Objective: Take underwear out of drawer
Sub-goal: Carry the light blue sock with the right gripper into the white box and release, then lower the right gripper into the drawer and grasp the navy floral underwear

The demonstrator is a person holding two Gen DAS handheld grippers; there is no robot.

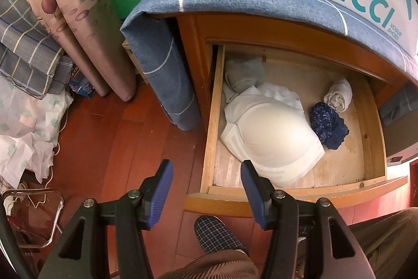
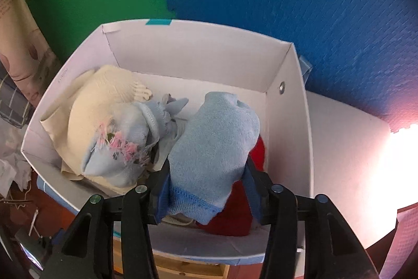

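Between my right gripper fingers: blue cloth over box, pinched | left gripper half-open, empty | drawer holds more.

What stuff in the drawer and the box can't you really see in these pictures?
- Left wrist view: the drawer's back is hidden under the cabinet top.
- Left wrist view: the white garment is glary; its shape is unclear.
- Right wrist view: the red cloth is mostly hidden by the light blue knit piece between the right gripper fingers.
- Right wrist view: the white box bottom is covered by clothes.
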